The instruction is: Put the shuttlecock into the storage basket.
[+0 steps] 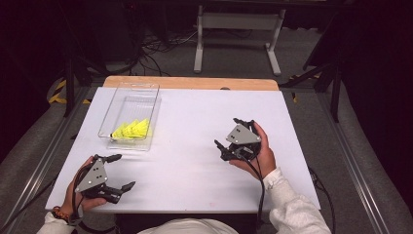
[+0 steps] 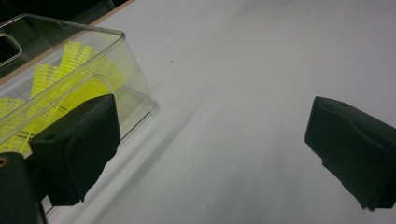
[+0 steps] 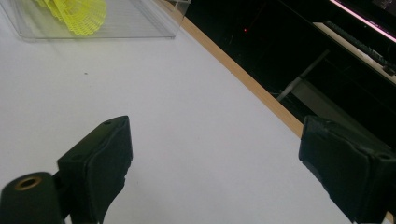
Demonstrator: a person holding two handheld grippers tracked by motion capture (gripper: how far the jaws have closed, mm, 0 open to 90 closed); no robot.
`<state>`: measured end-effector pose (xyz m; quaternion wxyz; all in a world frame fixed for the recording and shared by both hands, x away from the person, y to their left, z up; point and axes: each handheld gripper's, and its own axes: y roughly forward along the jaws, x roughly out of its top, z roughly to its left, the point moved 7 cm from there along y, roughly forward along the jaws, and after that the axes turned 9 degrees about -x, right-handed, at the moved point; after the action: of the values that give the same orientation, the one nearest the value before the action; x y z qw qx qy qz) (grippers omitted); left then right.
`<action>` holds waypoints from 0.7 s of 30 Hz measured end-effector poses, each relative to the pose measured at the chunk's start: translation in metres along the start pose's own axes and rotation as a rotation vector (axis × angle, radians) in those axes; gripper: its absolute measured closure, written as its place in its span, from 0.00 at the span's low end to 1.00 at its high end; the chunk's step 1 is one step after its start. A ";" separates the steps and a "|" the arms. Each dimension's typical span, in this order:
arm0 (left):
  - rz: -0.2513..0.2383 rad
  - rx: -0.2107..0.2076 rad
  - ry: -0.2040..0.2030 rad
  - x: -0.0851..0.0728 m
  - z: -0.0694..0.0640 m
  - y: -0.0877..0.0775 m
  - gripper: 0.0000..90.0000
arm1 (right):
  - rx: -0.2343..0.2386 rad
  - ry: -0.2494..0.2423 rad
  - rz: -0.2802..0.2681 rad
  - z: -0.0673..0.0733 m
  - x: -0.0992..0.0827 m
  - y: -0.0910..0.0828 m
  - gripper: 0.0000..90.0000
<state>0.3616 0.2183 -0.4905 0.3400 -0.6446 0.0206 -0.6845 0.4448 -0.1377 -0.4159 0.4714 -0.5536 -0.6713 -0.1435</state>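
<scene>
Dark floor, loose cables and a pale metal stand [image 1: 238, 22] lay beyond the white tabletop [image 1: 195, 146] with its wooden far edge. On the table's left part stood a clear rectangular plastic box [image 1: 130, 113], and inside it, at the near end, lay several neon-yellow plastic shuttlecocks [image 1: 132, 129] bunched together — their mesh skirts showed through the wall in the left gripper view [image 2: 70, 88].

The left gripper [image 1: 120, 171] hovered near the table's front left corner, just short of the box, its jaws spread wide with nothing between them. The right gripper [image 1: 229, 139] was held right of centre, well apart from the box, its jaws likewise spread and empty; its own view looked across bare table toward the box's end and a yellow skirt [image 3: 79, 14].

By the look of it the packing was finished or nearly so — every shuttlecock in sight was already in the box, none lay loose on the tabletop, and both hands carried nothing. What might remain could not be judged from this.
</scene>
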 end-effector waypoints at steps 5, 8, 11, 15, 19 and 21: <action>-0.002 0.001 0.000 0.000 0.000 0.000 0.05 | -0.004 0.005 0.006 -0.001 -0.005 -0.003 0.11; -0.003 0.000 -0.002 0.000 0.000 0.000 0.05 | -0.003 0.013 0.007 -0.001 -0.008 -0.004 0.10; -0.005 -0.002 -0.004 0.001 0.000 0.001 0.05 | -0.010 0.013 0.006 -0.002 -0.011 -0.006 0.10; -0.005 -0.002 -0.003 0.001 0.000 0.001 0.05 | -0.012 0.018 0.003 -0.003 -0.015 -0.009 0.10; -0.001 0.003 0.002 0.001 0.001 0.001 0.05 | -0.008 0.018 0.002 -0.003 -0.020 -0.012 0.09; -0.004 0.001 -0.003 0.001 0.001 0.001 0.05 | -0.011 0.014 0.006 -0.003 -0.023 -0.013 0.09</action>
<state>0.3631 0.2170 -0.4900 0.3389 -0.6455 0.0181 -0.6842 0.4336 -0.1585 -0.4278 0.4738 -0.5572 -0.6654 -0.1494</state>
